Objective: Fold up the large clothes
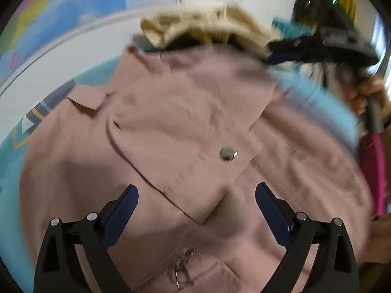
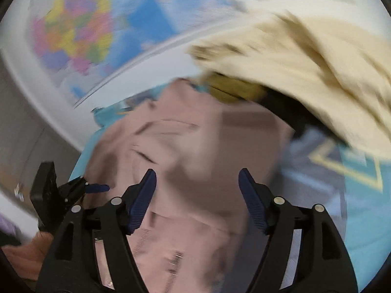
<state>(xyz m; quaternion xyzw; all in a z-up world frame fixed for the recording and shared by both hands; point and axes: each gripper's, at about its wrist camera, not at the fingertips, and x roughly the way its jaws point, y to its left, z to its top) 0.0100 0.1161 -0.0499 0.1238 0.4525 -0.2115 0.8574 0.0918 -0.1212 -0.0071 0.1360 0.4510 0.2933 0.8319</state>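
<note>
A dusty pink jacket (image 1: pixel 171 127) with a metal snap button (image 1: pixel 227 153) and a zipper (image 1: pixel 180 271) lies spread on a light blue mat (image 1: pixel 14 195). My left gripper (image 1: pixel 196 195) is open and empty just above the jacket's front. My right gripper (image 2: pixel 197 183) is open and empty above the same pink jacket (image 2: pixel 195 146). The right gripper also shows in the left wrist view (image 1: pixel 325 46) at the upper right, held by a hand. The left gripper shows at the left of the right wrist view (image 2: pixel 97 188). Both views are blurred.
A pile of clothes with a cream garment (image 1: pixel 207 26) on top lies behind the jacket; it also shows in the right wrist view (image 2: pixel 305 73). A colourful map (image 2: pixel 73 36) hangs on the wall behind. A pink item (image 1: pixel 374 166) is at the right edge.
</note>
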